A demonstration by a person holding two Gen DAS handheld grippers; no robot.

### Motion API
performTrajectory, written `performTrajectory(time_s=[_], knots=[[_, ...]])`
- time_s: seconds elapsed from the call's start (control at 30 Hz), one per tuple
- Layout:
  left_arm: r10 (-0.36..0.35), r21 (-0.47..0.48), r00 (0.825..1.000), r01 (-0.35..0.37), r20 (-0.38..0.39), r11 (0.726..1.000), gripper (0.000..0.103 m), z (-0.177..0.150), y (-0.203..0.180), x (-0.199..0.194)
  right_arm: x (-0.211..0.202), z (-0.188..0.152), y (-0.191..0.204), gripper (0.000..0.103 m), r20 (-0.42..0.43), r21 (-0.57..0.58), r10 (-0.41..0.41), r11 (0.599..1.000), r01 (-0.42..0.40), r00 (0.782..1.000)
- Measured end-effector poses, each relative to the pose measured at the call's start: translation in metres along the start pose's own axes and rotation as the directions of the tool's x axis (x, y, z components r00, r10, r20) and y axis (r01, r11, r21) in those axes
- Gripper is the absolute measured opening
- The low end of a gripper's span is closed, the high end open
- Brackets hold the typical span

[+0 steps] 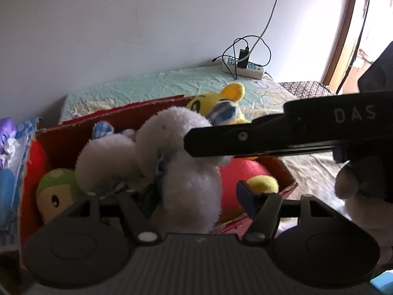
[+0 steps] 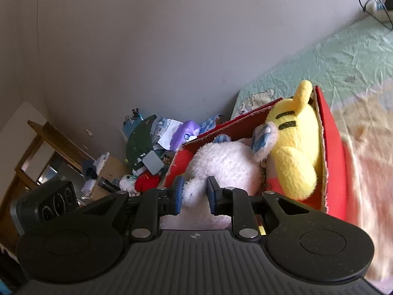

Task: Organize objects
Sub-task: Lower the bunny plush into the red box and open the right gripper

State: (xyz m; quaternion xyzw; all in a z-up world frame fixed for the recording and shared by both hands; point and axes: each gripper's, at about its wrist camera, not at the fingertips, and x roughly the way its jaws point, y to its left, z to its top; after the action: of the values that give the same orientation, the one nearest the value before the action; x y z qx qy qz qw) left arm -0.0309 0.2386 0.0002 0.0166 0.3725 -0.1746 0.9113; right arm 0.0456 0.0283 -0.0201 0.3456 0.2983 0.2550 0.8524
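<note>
A red cardboard box (image 1: pixel 61 145) on the bed holds several plush toys. A white fluffy plush (image 1: pixel 191 172) lies over them, beside a yellow plush (image 1: pixel 208 100), a green one (image 1: pixel 59 189) and a red one (image 1: pixel 243 169). My left gripper (image 1: pixel 186 196) is open, with the white plush between its spread fingers. My right gripper (image 2: pixel 194 194) is shut on a limb of the white plush (image 2: pixel 221 162), next to the yellow plush (image 2: pixel 292 152) in the box (image 2: pixel 331 147). The right gripper also shows in the left wrist view (image 1: pixel 194 145), reaching in from the right.
A light green bedsheet (image 1: pixel 147 86) covers the bed. A white power strip (image 1: pixel 243 67) with cables lies at the far edge by the wall. Clutter (image 2: pixel 152 142) is piled left of the box, near a wooden cabinet (image 2: pixel 49 147).
</note>
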Motion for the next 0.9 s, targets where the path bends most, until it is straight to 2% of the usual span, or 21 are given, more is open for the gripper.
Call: performTrajectory(time_s=[0.07,0.2,0.27,0.47,0.57,0.63,0.7,0.83,0.9], knots=[[0.004,-0.006,1.0,-0.004,0.001,1.0,0.07,0.0,0.0,0.002,0.005,0.001,0.003,0.02,-0.004,-0.029,0.015,0.999,-0.015,1.0],[0.017,-0.029,1.0,-0.016,0.009,0.999,0.07,0.001,0.003,-0.001,0.017,0.001,0.032,0.019,-0.008,-0.244,0.016,0.97,-0.018,1.0],[0.021,-0.043,1.0,-0.021,0.02,0.999,0.069,0.001,0.007,-0.004,0.021,0.001,0.038,0.019,0.005,-0.292,0.024,0.956,-0.022,1.0],[0.036,-0.037,0.999,-0.035,0.018,0.999,0.068,0.008,0.009,0.009,0.019,0.012,0.006,0.011,0.033,-0.164,0.007,0.986,-0.001,0.999],[0.031,-0.008,0.999,-0.031,0.021,0.999,0.077,0.01,0.002,0.02,0.011,0.014,-0.001,0.01,0.036,-0.159,-0.014,0.987,0.02,0.999],[0.035,0.011,0.999,-0.035,0.02,0.999,0.079,0.009,-0.004,0.026,0.007,0.012,-0.003,0.009,0.03,-0.168,-0.026,0.985,0.031,0.999],[0.038,0.031,0.999,-0.038,0.02,0.999,0.079,0.008,-0.007,0.029,0.004,0.009,-0.005,0.009,0.02,-0.182,-0.041,0.982,0.044,0.999],[0.004,0.011,1.0,-0.004,0.002,1.0,0.078,0.005,0.002,0.03,0.005,0.003,-0.01,0.009,-0.009,-0.187,-0.073,0.98,0.07,0.997],[-0.001,0.008,1.0,0.001,-0.007,1.0,0.074,0.004,0.006,0.028,0.008,0.0,-0.01,0.009,-0.018,-0.213,-0.113,0.971,0.106,0.993]])
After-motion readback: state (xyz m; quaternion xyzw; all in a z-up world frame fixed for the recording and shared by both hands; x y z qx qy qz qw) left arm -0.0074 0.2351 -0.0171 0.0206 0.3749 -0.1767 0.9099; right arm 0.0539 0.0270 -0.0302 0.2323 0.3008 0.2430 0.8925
